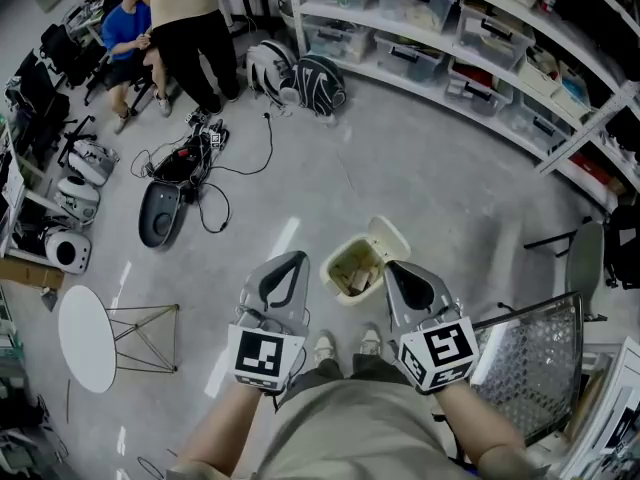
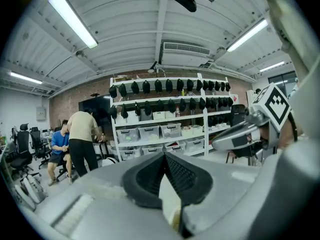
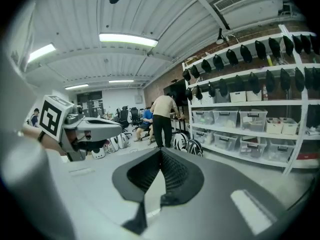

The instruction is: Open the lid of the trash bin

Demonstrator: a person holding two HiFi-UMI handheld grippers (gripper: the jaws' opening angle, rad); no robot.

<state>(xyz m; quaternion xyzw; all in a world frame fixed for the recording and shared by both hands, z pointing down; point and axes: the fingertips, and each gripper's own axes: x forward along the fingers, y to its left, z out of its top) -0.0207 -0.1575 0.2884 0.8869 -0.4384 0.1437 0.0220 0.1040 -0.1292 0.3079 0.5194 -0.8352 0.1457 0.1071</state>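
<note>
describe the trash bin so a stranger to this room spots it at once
From the long shelving, cross the grey floor to the person's shoes. The trash bin sits just ahead, between left gripper and right gripper: small, cream, lid flipped back, rubbish showing.
</note>
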